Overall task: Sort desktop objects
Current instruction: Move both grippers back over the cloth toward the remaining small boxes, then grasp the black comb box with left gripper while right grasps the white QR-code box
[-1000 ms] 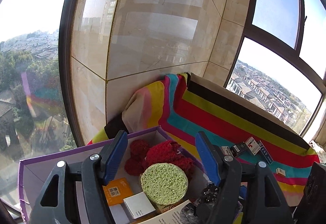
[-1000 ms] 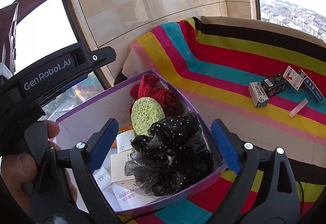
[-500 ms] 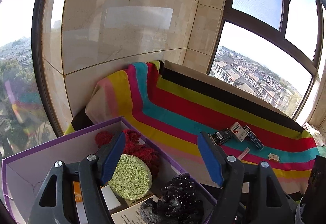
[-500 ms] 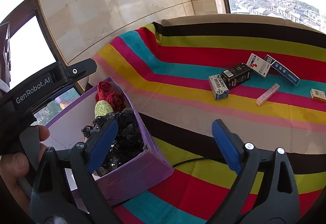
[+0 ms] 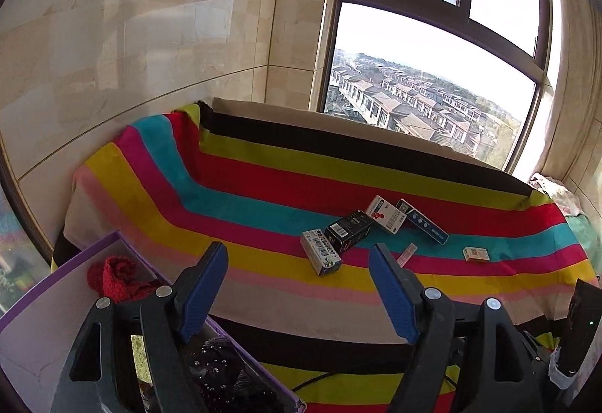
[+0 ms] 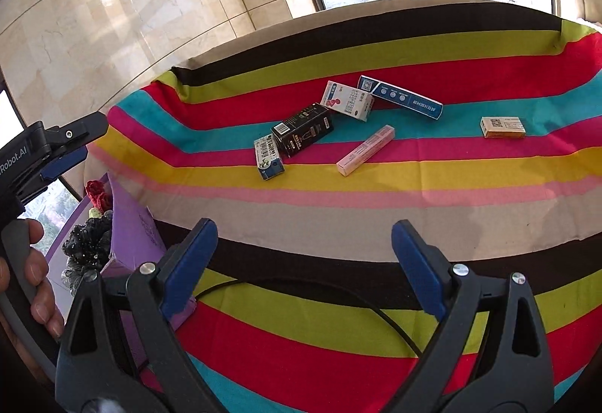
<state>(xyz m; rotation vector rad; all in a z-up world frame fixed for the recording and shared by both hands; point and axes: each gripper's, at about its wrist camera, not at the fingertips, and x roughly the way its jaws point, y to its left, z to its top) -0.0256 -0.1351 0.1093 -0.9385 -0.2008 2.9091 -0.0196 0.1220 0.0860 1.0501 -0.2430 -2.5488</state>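
Several small boxes lie on the striped cloth: a black box [image 6: 303, 129], a white and green box [image 6: 268, 159], a white and red box [image 6: 347, 100], a long blue box [image 6: 399, 97], a pink stick box [image 6: 365, 149] and a small tan box [image 6: 502, 127]. They also show in the left wrist view, with the black box [image 5: 348, 230] in the middle. The purple box [image 5: 45, 300] at the left holds red knit pieces [image 5: 116, 279] and black sequined fabric [image 6: 88, 243]. My left gripper [image 5: 297, 292] and right gripper [image 6: 303, 266] are both open and empty, above the cloth's near part.
The striped cloth [image 6: 376, 187] covers a ledge under a window [image 5: 432, 74], with a marble wall [image 5: 131, 55] at the left. A black cable [image 6: 301, 285] runs over the cloth's front. A black device [image 5: 581, 330] stands at the right edge.
Both grippers have swung right, away from the purple box, and now face the small boxes on the cloth. Both stay open and empty.
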